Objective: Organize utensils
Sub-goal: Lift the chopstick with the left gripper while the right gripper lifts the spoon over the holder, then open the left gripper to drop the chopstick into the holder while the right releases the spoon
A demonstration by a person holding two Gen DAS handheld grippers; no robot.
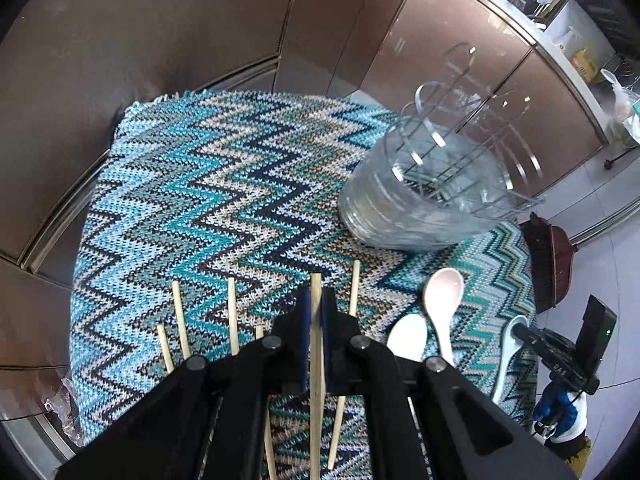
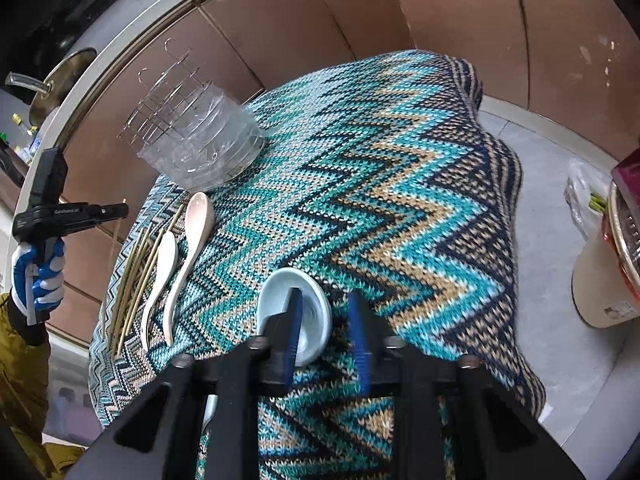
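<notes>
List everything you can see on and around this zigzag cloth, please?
Chopsticks: several, pale wood, loose on the cloth; one chopstick gripped.
Spoons: two white, side by side; one pale blue, nearest the right tool.
Holder: one, clear plastic with wire rack, far edge.
Cloth: one, blue-teal zigzag knit.
Broom: one, dark red, on the floor.
Left gripper: black, shut on a chopstick.
Right gripper: black, blue fingers open over the blue spoon.

Cloth (image 1: 208, 184) teal-navy-beige zigzag; spoons (image 1: 442, 300) white; chopsticks (image 1: 233, 320) pale tan; holder (image 1: 424, 200) clear.
</notes>
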